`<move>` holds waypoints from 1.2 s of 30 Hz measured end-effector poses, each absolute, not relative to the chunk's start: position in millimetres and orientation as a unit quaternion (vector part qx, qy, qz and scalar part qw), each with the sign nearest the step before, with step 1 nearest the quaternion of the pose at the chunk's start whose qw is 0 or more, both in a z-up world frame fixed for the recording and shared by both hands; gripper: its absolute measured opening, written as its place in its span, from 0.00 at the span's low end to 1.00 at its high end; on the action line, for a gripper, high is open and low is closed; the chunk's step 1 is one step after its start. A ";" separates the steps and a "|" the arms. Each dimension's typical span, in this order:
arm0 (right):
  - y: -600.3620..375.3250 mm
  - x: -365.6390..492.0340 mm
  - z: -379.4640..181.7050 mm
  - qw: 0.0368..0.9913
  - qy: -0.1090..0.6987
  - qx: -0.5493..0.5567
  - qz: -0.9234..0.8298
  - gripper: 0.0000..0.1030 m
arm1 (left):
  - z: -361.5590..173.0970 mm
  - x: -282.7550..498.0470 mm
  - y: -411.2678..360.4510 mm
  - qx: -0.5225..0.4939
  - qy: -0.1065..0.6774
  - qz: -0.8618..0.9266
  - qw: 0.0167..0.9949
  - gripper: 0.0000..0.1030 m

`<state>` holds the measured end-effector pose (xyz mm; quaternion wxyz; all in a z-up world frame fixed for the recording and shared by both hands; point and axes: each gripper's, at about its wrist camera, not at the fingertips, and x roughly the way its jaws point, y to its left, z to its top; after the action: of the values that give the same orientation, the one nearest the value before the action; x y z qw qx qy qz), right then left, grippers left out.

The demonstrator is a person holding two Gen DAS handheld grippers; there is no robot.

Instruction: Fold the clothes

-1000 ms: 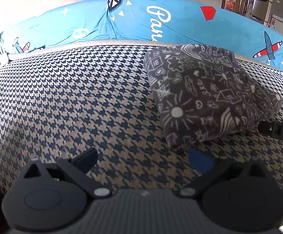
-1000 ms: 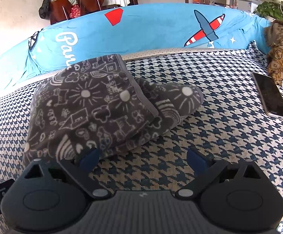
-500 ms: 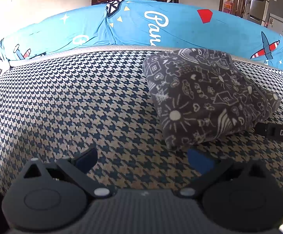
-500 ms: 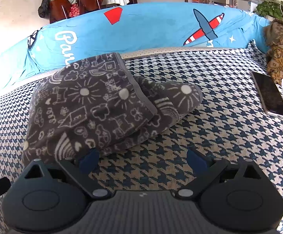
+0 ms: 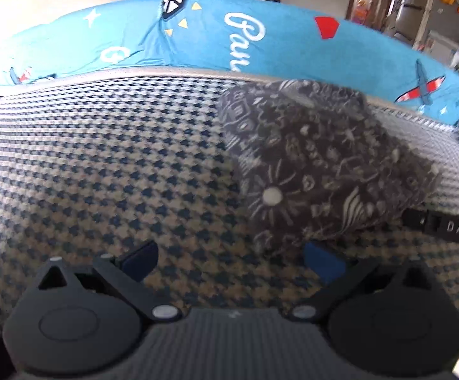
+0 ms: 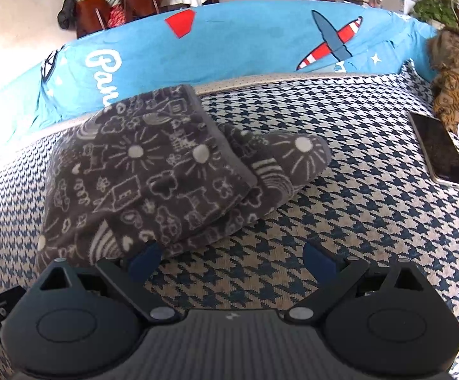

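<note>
Left wrist view is showing the left gripper [image 5: 231, 261] with its jaws standing spread wide, holding nothing and pinching nothing. The blue fingertips [image 5: 323, 262] are hovering over the houndstooth cover [image 5: 102, 171] of a bed. The folded grey garment [image 5: 321, 164], printed with white doodles of suns and houses, is lying ahead and to the right of the jaws, its near edge just beside the right fingertip; whether the two are touching cannot be told, as the picture is blurred. A black bar with white letters [image 5: 444, 229], seemingly part of the other gripper, is poking in at the right, just past the garment's edge. A blue sheet [image 5: 261, 38] with planes and lettering is running behind the garment.

Right wrist view is showing the right gripper [image 6: 232, 261] with its jaws likewise spread wide and gripping nothing. The garment [image 6: 153, 177] is lying ahead and to the left of these jaws, folded into a thick bundle with one layer lapping over another. Its near edge is sitting at the left fingertip [image 6: 144, 258]; the right fingertip is standing over bare cover [image 6: 356, 209]. A phone [image 6: 438, 152] is lying well off to the right of the jaws, beside a brown patterned cloth [image 6: 457, 79].
</note>
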<state>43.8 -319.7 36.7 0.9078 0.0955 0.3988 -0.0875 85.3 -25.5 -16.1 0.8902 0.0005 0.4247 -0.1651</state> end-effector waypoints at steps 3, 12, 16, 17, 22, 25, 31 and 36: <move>-329.4 46.4 35.3 0.905 0.400 0.109 -0.093 0.94 | -13.7 101.7 -18.5 -0.003 0.415 -0.179 0.892 1.00; -363.0 64.6 24.8 0.888 0.408 0.186 -0.104 0.94 | -7.6 139.6 -61.5 0.007 0.404 -0.224 0.887 1.00; -371.4 74.9 18.6 0.879 0.412 0.214 -0.107 0.94 | -14.5 153.3 -86.3 0.016 0.410 -0.237 0.880 1.00; -372.6 77.6 16.7 0.877 0.415 0.216 -0.108 0.94 | -16.5 157.2 -89.8 0.016 0.412 -0.241 0.878 1.00; -378.6 85.8 7.6 0.869 0.419 0.245 -0.102 0.95 | -27.5 179.8 -97.4 -0.011 0.430 -0.267 0.862 1.00; -377.9 90.1 6.2 0.873 0.411 0.248 -0.087 0.95 | -33.0 192.0 -102.5 -0.032 0.444 -0.281 0.850 1.00; -373.4 105.2 1.7 0.880 0.400 0.247 -0.072 0.97 | -43.6 212.0 -113.8 -0.063 0.461 -0.299 0.833 1.00; -371.3 115.6 -1.2 0.883 0.391 0.252 -0.066 0.97 | -48.2 221.2 -125.5 -0.071 0.463 -0.307 0.828 1.00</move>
<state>115.6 -371.3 -1.2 0.8827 0.2525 0.3907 -0.0665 221.2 -125.5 -48.2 0.8283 -0.0707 0.4632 -0.3073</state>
